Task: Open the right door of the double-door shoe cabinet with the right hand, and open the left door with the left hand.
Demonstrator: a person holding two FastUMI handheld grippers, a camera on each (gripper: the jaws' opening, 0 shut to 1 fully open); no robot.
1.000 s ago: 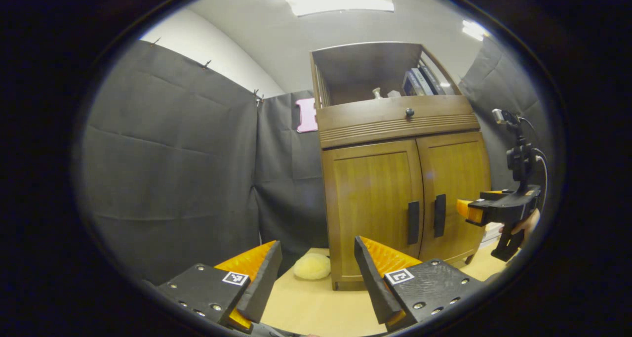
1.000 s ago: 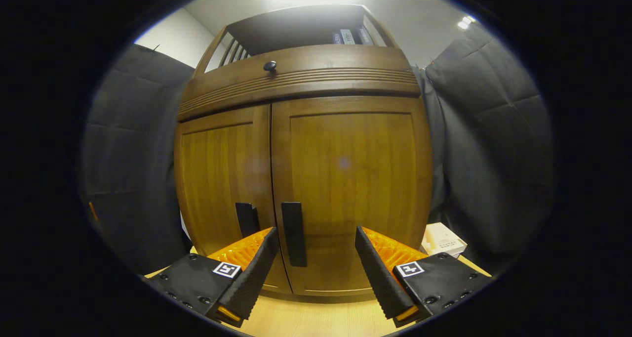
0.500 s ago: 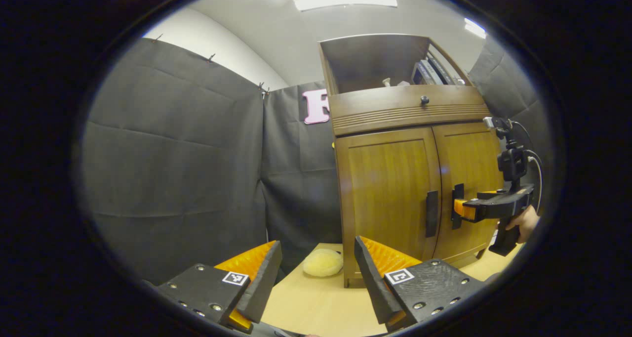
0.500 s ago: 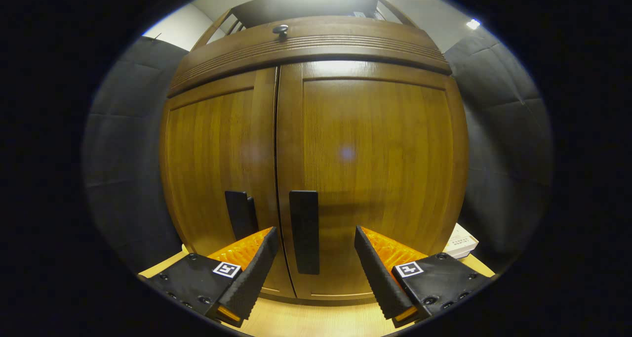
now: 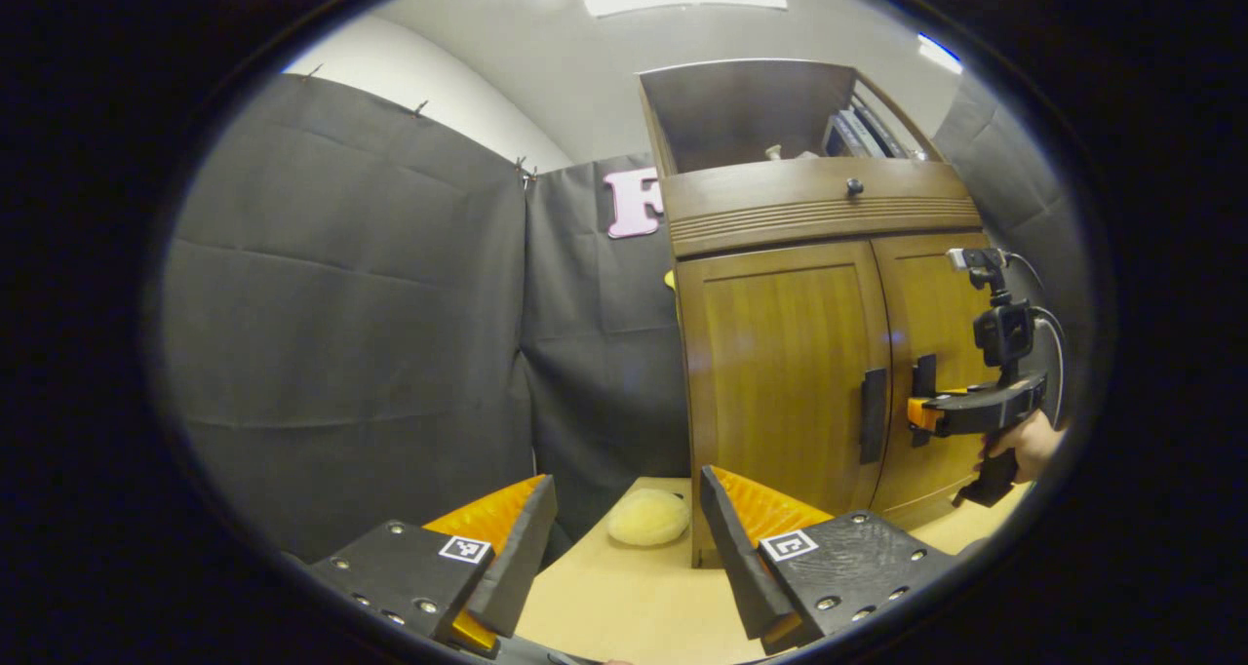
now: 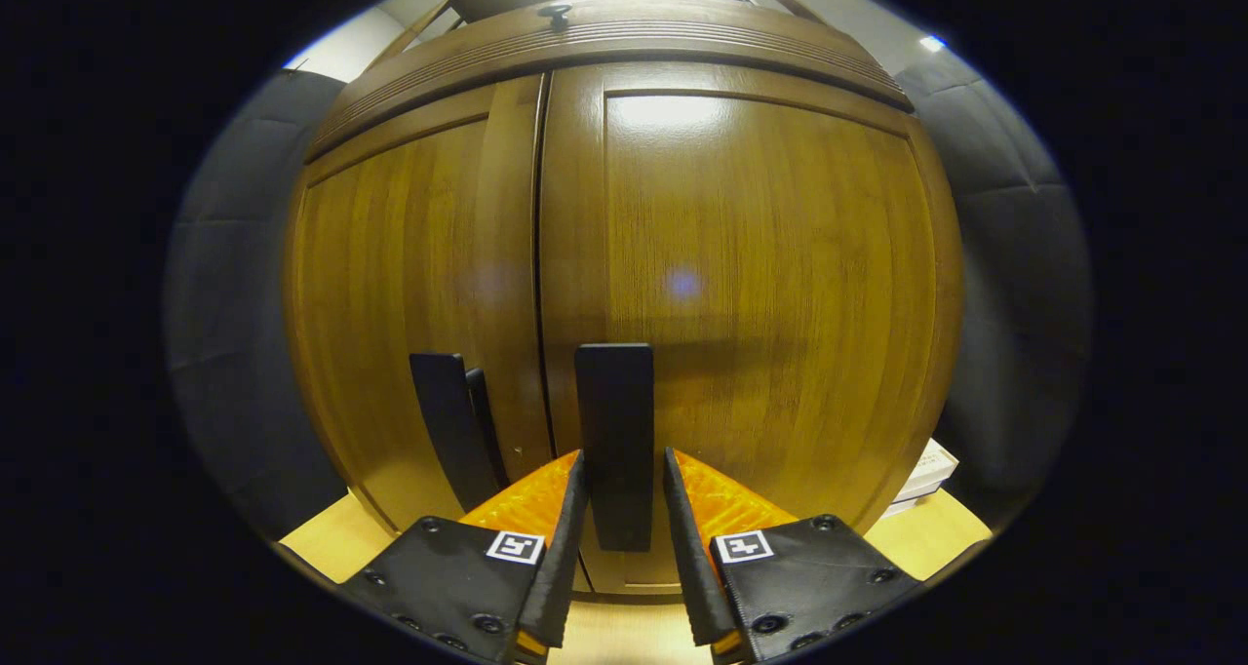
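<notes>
The wooden shoe cabinet has both doors closed. In the right gripper view its right door [image 6: 770, 275] and left door [image 6: 400, 285] loom close. My right gripper [image 6: 621, 456] is closed around the dark right door handle [image 6: 614, 411], one finger on each side. The left door handle [image 6: 444, 421] stands free beside it. From the left gripper view, the right gripper [image 5: 918, 413], held by a hand [image 5: 1024, 441], sits at the right door handle [image 5: 924, 372], next to the left door handle [image 5: 874, 414] on the left door [image 5: 780, 363]. My left gripper [image 5: 625, 478] is open and empty, well short of the cabinet.
A yellow soft lump [image 5: 647, 517] lies on the light wooden surface [image 5: 624, 597] by the cabinet's left foot. Above the doors is a drawer with a round knob [image 5: 854, 187] and a shelf of books [image 5: 858, 131]. A pale box [image 6: 931, 468] lies right of the cabinet.
My right gripper moved up to the cabinet and its fingers closed in around the right door handle. The left gripper's view drifted left; its fingers stayed open.
</notes>
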